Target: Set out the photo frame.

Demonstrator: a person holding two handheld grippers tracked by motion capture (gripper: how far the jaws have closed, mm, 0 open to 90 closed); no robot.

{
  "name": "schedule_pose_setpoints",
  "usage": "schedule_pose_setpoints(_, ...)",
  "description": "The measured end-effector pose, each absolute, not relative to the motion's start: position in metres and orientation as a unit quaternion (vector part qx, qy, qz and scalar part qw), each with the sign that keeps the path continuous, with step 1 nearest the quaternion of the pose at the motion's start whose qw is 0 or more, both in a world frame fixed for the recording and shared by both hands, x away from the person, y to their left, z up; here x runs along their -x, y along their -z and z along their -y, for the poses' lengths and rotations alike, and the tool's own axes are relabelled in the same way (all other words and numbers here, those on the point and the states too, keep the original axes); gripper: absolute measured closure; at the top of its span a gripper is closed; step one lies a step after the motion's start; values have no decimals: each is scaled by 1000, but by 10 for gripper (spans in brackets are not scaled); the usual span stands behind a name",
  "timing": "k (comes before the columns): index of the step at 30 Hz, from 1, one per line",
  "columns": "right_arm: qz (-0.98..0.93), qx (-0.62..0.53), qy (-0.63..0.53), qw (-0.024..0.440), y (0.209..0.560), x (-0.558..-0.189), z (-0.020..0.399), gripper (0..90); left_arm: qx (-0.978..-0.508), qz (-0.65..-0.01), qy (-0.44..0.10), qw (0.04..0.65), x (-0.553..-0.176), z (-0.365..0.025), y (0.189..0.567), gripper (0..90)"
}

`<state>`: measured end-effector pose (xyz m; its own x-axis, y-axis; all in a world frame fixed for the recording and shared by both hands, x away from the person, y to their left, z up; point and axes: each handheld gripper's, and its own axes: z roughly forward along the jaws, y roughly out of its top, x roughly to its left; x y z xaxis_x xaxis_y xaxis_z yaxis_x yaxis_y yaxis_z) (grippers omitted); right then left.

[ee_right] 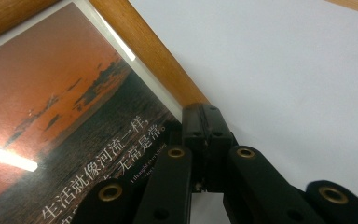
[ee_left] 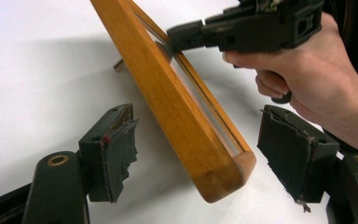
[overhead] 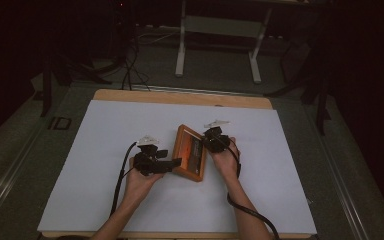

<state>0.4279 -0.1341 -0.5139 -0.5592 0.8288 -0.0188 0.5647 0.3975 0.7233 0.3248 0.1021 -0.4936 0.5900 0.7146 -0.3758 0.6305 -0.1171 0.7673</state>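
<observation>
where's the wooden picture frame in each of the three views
High view: the wooden picture frame lies mid-table between the two grippers.
Left gripper view: its edge runs from top centre down to a rounded corner between the open jaws.
Right gripper view: its rail crosses the upper left, with the sunset print below it.
Shared landmark: the right gripper, shut on the frame's rail.

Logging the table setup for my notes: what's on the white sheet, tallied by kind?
Picture frame: 1
Hand-held gripper: 2, left and right
Total: 3
</observation>
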Motion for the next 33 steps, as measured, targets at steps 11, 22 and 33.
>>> schedule_pose_setpoints(11,-812,-428,-346,193,514,-428,134,898,-759,-451,-25,469,-326,-84,516,262)
schedule_pose_setpoints(22,-810,-431,-348,194,515,-427,135,898,-754,-446,5,481,-324,-75,520,384)
schedule_pose_setpoints(33,-813,-425,-345,200,515,-427,134,898,-736,-464,19,493,-327,-80,522,497)
